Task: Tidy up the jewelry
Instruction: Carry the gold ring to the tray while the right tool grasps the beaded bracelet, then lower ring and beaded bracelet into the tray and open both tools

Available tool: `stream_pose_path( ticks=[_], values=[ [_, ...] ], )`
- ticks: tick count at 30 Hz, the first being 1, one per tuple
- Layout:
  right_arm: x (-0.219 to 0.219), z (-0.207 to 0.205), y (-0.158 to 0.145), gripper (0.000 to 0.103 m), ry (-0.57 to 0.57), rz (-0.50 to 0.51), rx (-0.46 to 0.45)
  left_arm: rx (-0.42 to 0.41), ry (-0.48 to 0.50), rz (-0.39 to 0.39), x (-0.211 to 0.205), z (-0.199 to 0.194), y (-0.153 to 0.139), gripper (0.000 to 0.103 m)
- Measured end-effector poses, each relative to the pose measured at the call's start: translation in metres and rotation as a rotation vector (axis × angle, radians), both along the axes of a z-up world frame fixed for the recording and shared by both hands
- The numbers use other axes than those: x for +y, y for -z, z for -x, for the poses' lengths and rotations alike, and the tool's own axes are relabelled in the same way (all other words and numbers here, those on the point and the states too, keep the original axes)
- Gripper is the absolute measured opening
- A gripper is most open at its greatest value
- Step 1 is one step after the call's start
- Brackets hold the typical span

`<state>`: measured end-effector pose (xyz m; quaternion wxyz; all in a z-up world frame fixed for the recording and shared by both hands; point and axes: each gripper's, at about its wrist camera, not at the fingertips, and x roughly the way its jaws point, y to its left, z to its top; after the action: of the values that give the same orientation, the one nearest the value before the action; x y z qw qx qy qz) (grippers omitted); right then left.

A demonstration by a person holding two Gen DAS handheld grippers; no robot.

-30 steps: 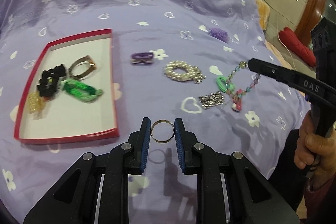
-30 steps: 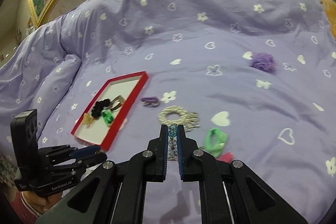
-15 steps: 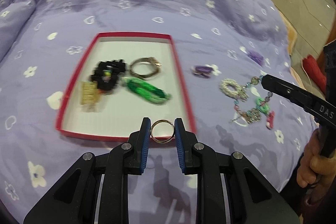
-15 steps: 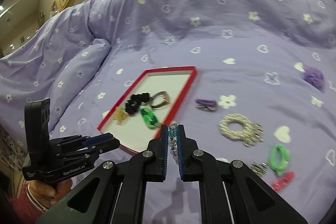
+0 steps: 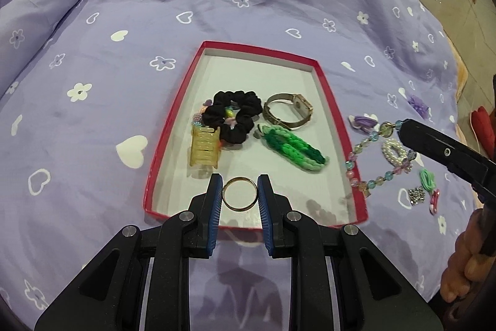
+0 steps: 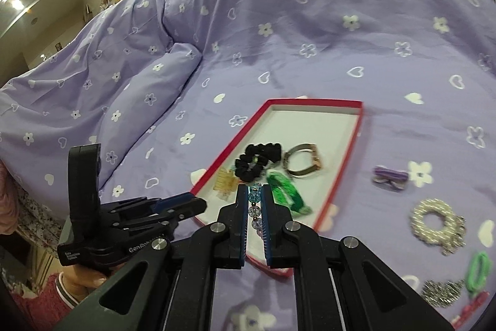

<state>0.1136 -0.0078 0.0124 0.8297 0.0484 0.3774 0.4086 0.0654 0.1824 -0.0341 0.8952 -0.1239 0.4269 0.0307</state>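
**A:** so where's my left gripper (image 5: 240, 197) at right now?

**B:** It's clamped on the thin gold ring (image 5: 240, 194), both blue pads touching its sides. The ring is held upright over the near end of the red tray (image 5: 328, 101), which sits on the purple bedspread (image 5: 124, 20).

**A:** and my right gripper (image 6: 254, 200)?

**B:** Squeezed tight on the beaded bracelet (image 5: 369, 157). In the left view the beads hang in a loop from its tip, right over the tray's right rim. From the right wrist I can only see a few beads pinched between the pads.

**A:** what's already in the tray?

**B:** A black scrunchie (image 5: 234, 118), a yellow claw clip (image 5: 205, 151) touching it, a watch (image 5: 288, 112) and a green braided band (image 5: 293, 149).

**A:** and on the bed?

**B:** A purple bow clip (image 6: 390, 178), a pearl ring piece (image 6: 438, 225), a green loop (image 6: 479, 267) and a silver sparkly thing (image 6: 441, 292), all off to the tray's right.
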Motion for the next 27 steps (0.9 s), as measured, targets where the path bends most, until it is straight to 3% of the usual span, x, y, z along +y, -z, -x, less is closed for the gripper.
stream_pose_path(
  ticks=[16,27],
  values=[
    [0.037,-0.044,0.058,0.007,-0.005,0.102,0.091,0.113,0.043,-0.014,-0.005,-0.047,0.042,0.021],
    [0.040,-0.057,0.081,0.008,-0.002,0.175,0.119,0.149,0.060,-0.053,-0.010,-0.055,0.049,0.021]
  ],
)
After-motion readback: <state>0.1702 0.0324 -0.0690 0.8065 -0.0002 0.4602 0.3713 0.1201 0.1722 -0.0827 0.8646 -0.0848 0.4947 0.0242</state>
